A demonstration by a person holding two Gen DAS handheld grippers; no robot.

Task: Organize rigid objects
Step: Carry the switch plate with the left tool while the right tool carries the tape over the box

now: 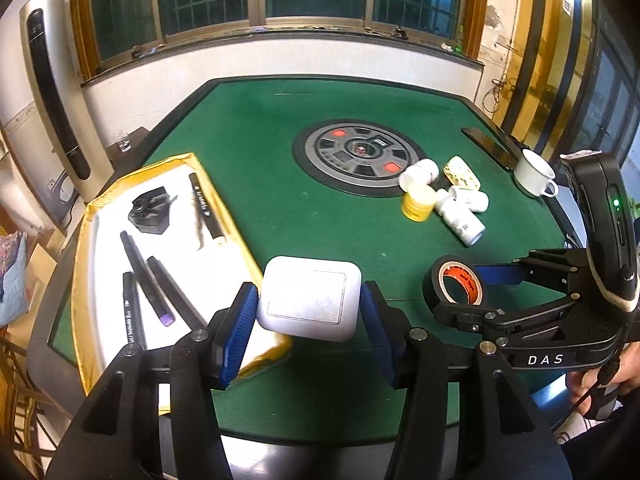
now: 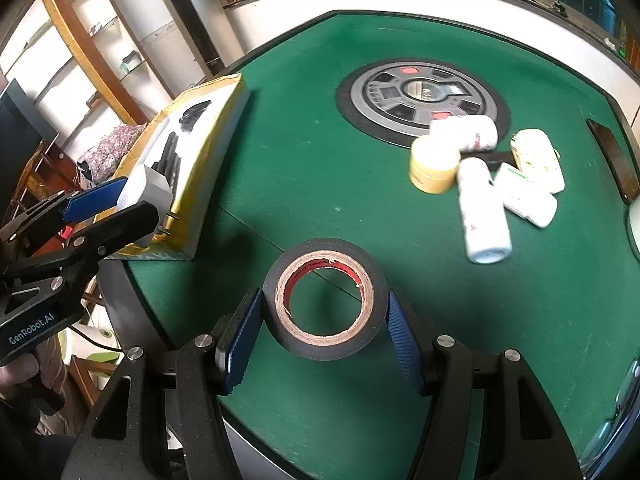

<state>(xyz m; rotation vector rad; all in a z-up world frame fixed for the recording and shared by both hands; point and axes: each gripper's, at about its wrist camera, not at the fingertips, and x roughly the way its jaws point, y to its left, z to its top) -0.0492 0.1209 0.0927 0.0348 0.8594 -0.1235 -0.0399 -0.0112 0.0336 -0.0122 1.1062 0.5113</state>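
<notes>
Green table | left gripper clamped on white box | right gripper clamped on tape roll | bottles beyond

Tray w/ pens sits at table's left edge. Bottles cluster on the right, just beside ctr dial; mug right of them.

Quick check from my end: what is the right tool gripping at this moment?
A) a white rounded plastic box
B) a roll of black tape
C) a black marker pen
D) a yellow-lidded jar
B: the right tool has its blue pads against both sides of the roll of black tape, held off the green felt table.
</notes>
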